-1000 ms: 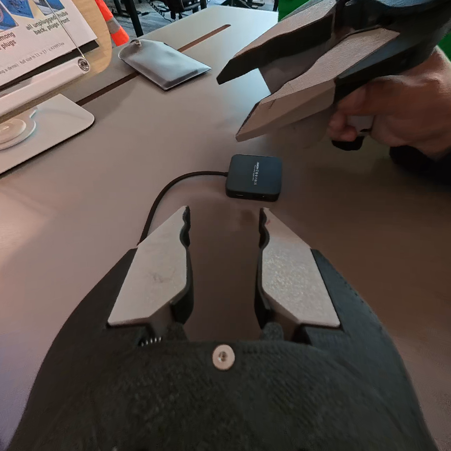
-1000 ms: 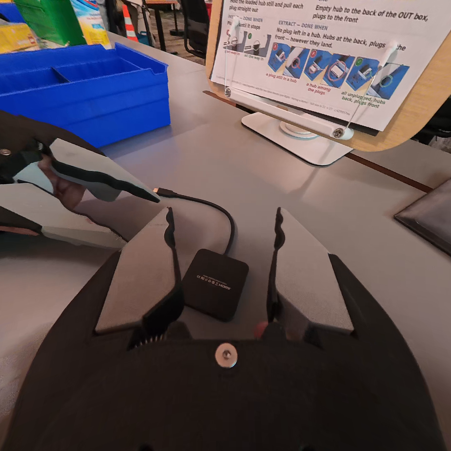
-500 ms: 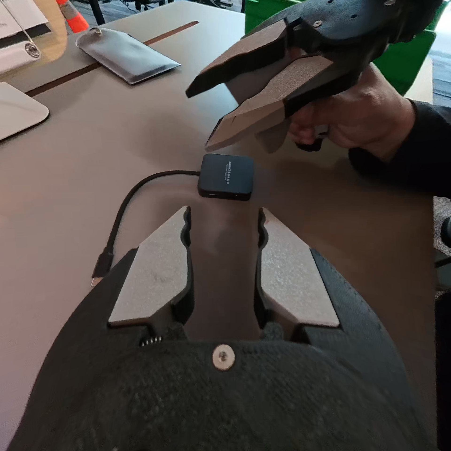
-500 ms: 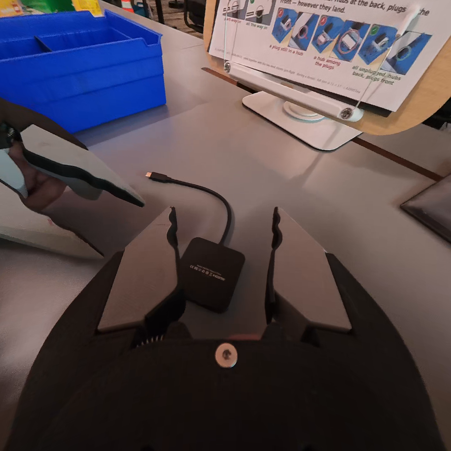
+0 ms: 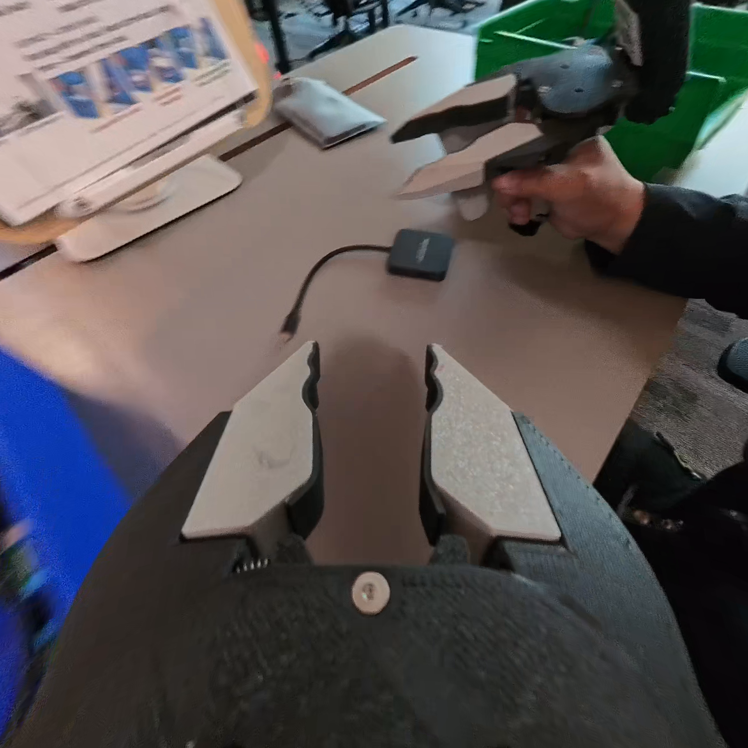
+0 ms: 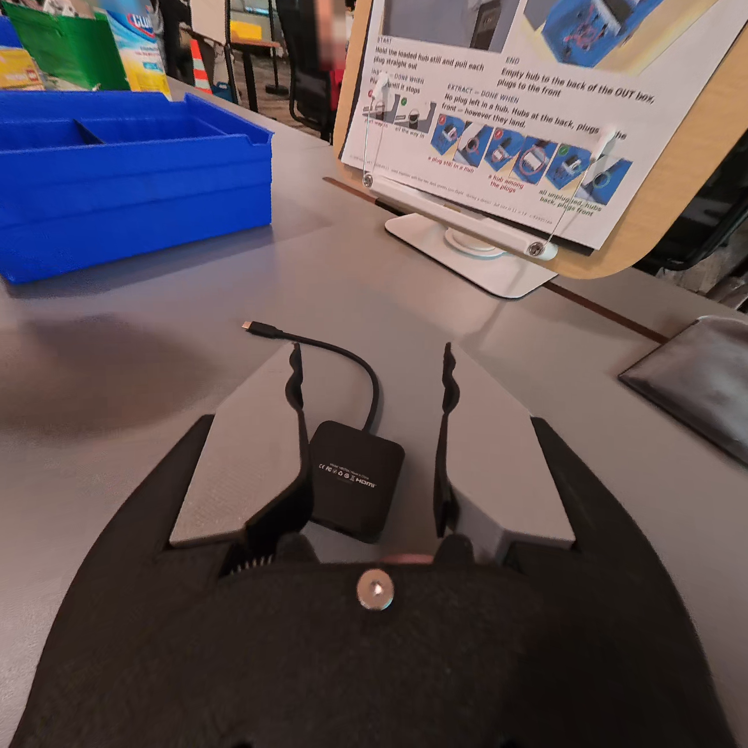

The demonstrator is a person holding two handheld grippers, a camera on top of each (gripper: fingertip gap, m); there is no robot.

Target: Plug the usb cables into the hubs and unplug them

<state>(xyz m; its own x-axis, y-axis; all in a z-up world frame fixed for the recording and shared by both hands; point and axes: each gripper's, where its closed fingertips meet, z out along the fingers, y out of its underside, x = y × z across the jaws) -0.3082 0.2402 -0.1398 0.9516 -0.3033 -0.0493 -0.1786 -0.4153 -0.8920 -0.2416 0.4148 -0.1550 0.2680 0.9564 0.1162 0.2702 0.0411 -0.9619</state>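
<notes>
A small black square hub [image 6: 356, 479] lies flat on the grey table [image 6: 364, 275], its short black cable [image 6: 352, 356] curving away to a loose plug [image 6: 259, 327]. My right gripper [image 6: 370, 348] is open and empty, hovering just above the hub, which shows between its fingers. In the left wrist view the hub [image 5: 421, 254] and its plug [image 5: 289, 324] lie ahead, with the right gripper [image 5: 398, 166] held by a hand above the hub. My left gripper [image 5: 372, 348] is open and empty, back from the plug, over bare table.
A blue divided bin [image 6: 121, 178] stands at the left; its blurred edge shows in the left wrist view [image 5: 48, 465]. A printed sheet on a wooden stand with a white base [image 6: 477, 259] stands behind. A grey pouch [image 6: 696, 380] lies at the right. Green bins [image 5: 720, 97] stand beyond the table edge.
My left gripper has pulled back and to the left, away from the hub, and has left the right wrist view. The right gripper stays open over the hub. The hub has not moved.
</notes>
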